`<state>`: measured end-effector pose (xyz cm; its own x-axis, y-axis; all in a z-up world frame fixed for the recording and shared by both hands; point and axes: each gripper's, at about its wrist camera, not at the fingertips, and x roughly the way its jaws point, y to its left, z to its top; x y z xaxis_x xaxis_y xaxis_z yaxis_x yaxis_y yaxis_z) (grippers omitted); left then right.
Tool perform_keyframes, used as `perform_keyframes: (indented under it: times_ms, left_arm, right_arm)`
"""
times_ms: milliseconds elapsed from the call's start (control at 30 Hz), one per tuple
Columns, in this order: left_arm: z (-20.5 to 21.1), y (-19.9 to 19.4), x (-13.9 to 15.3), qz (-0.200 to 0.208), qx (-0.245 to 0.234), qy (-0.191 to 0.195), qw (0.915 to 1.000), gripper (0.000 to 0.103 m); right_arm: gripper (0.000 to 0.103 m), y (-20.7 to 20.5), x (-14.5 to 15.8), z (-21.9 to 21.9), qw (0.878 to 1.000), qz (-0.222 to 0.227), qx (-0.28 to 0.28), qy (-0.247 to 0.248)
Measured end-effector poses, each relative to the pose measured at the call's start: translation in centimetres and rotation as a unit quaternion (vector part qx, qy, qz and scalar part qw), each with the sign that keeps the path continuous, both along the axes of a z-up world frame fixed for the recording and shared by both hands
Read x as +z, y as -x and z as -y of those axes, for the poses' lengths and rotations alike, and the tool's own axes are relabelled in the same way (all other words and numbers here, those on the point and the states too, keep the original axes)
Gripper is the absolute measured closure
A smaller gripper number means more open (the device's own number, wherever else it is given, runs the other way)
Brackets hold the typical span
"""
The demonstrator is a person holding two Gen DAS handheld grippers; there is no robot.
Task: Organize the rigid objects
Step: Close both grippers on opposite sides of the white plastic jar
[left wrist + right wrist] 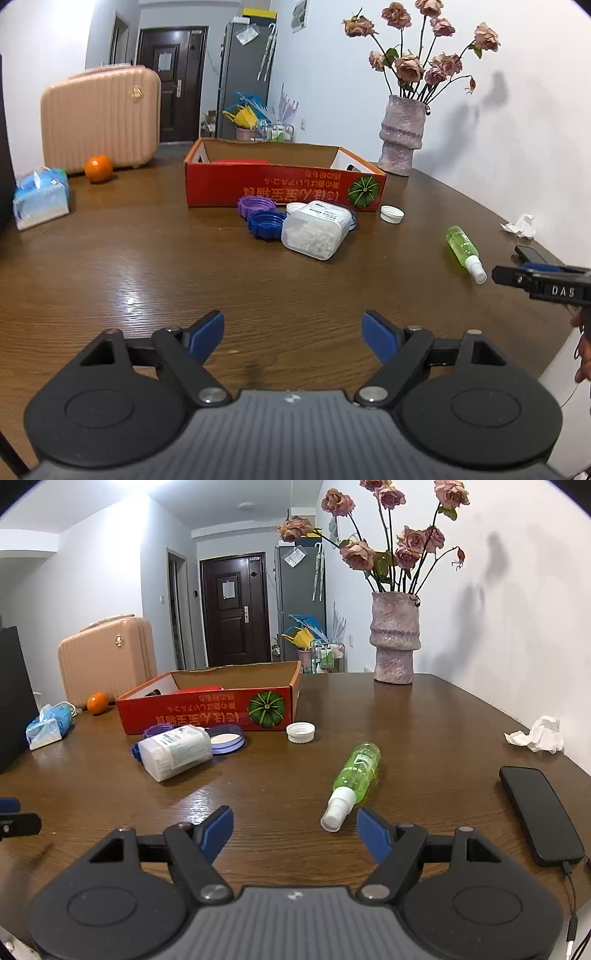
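A red cardboard box (284, 184) (207, 710) stands open at the far middle of the brown table. In front of it lie a clear jar of white pellets (316, 230) (175, 751), a purple lid (255, 205), a blue lid (266, 224) and a white cap (392, 213) (300, 732). A green spray bottle (464, 252) (354, 779) lies on its side to the right. My left gripper (292, 334) is open over bare table, well short of the jar. My right gripper (294, 829) is open, its nozzle end just ahead of the right finger.
A vase of dried roses (400, 136) (395, 638) stands at the back right. A tissue pack (40, 197), an orange (98, 168) and a pink suitcase (101, 118) sit at the left. A black phone (541, 814) and crumpled paper (537, 734) lie at the right edge.
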<state>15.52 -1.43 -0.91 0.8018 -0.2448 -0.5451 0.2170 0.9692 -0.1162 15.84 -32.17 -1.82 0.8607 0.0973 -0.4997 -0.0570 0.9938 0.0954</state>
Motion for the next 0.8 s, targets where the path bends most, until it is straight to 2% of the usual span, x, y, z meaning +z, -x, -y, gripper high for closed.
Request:
perform_keyframes:
  times_ms: [167,333,433,500,633,700,800]
  left_arm:
    - [1.4,-3.3,-0.8,-0.018,-0.007,-0.005,0.9998,0.019]
    - [3.9,-7.7,-0.4,-0.002,-0.035,-0.029,0.999,0.019]
    - [5.2,-11.2,-0.5,-0.007,-0.042,-0.036,0.9984,0.019]
    - [5.7,-13.0,-0.6,-0.013,-0.04,-0.036,0.9985,0.02]
    - [6.2,-15.5,-0.9,-0.021,-0.045,-0.024,0.9985,0.02]
    - [6.2,-16.4,-1.2,-0.028,-0.037,-0.028,0.9985,0.021]
    - [5.4,-16.5,-1.2,-0.041,-0.024,-0.009,0.9988,0.024]
  right_arm:
    - [0.03,-2.1,-1.2,0.7,1.0,-0.019,-0.007,0.002]
    - [0.031,-5.5,-2.1,1.6,0.999,-0.031,-0.012,-0.007]
    - [0.032,-7.9,-2.1,1.9,0.999,-0.032,-0.017,-0.011]
    - [0.037,-9.3,-1.8,1.7,1.0,-0.026,-0.012,-0.012]
    - [0.045,-12.3,-0.9,0.9,1.0,-0.013,0.015,-0.016]
    - [0.054,-13.9,-0.5,0.0,0.998,-0.013,0.049,-0.027]
    - [0.056,-16.9,-0.1,-2.6,0.992,-0.016,0.116,-0.043]
